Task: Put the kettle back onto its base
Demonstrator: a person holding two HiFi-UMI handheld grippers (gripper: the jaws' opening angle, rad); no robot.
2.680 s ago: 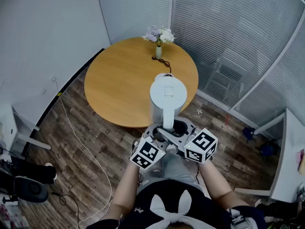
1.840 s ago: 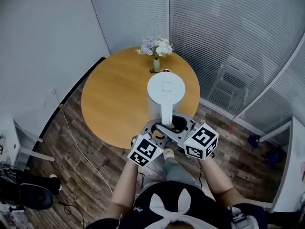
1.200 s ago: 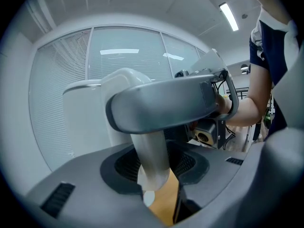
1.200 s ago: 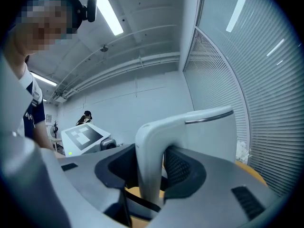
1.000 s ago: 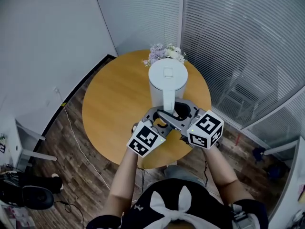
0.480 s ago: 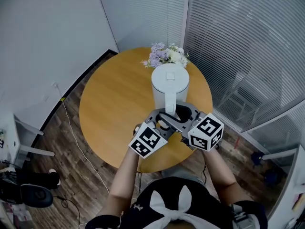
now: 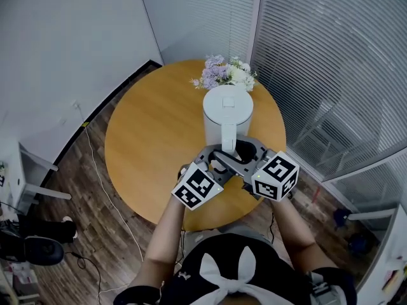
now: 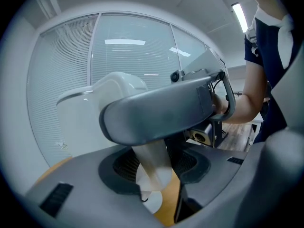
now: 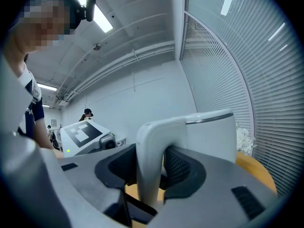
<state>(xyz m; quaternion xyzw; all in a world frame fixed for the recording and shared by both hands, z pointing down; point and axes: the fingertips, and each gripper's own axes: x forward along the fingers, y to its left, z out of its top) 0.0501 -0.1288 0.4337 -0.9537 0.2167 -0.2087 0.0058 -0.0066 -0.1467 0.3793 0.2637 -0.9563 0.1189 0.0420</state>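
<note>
Round table (image 7: 152, 138): kettle (image 7: 227, 116) is at its far side, by the flowers (image 7: 226, 74). Right gripper (image 9: 148, 175) clamps the handle; left gripper (image 8: 153, 175) sits slack around it. White base (image 8: 153, 204) peeks beneath. I judge 2 steps left: seat, release.

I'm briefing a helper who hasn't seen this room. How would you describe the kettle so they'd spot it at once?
Start at the round wooden table by the blind-covered glass wall. Toward its far edge, just before a bunch of purple and white flowers, is the kettle: the only tall plain white cylinder, with a flat lid and long handle.
</note>
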